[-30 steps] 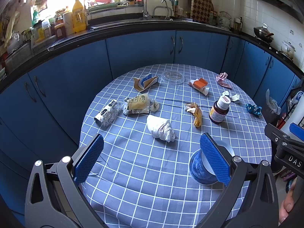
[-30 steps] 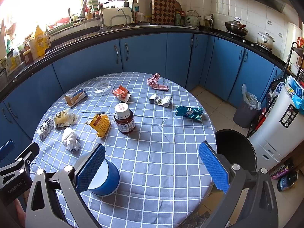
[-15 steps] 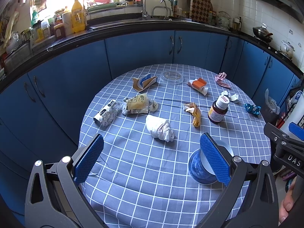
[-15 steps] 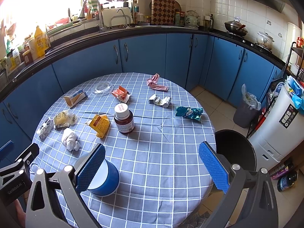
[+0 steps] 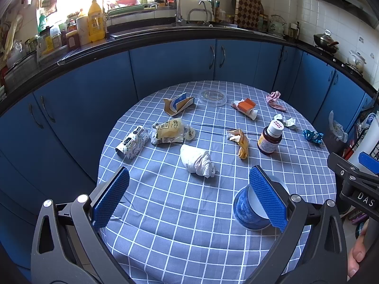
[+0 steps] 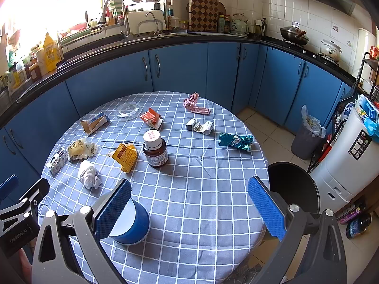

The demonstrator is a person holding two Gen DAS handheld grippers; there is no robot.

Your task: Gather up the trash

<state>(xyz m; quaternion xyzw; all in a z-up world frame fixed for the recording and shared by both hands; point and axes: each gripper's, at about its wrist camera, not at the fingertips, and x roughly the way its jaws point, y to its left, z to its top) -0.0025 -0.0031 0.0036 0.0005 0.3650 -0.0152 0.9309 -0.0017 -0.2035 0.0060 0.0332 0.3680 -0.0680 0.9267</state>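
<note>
The left gripper [image 5: 189, 196] hangs over the near edge of the round table with its blue-and-white checked cloth [image 5: 165, 217], blue-padded jaws spread wide and holding nothing. The right gripper [image 6: 189, 206] is likewise wide open and empty over the near edge. A blue paper cup [image 6: 135, 222] lies tipped on its side just beyond its left pad, also near the left gripper's right pad.

Past the cup lies a crumpled white tissue [image 5: 197, 162], loosely wadded, toward the table's middle. Farther out lie a yellow torn packet [image 6: 125, 156], an upright brown medicine bottle with white cap [image 6: 155, 150], and a crinkled teal foil wrapper [image 6: 234, 140] near the right edge. A pink wrapper [image 6: 194, 104] sits at the far edge.

A black round bin [image 6: 293, 187] stands on the floor just off the table's right edge, its mouth open.
</note>
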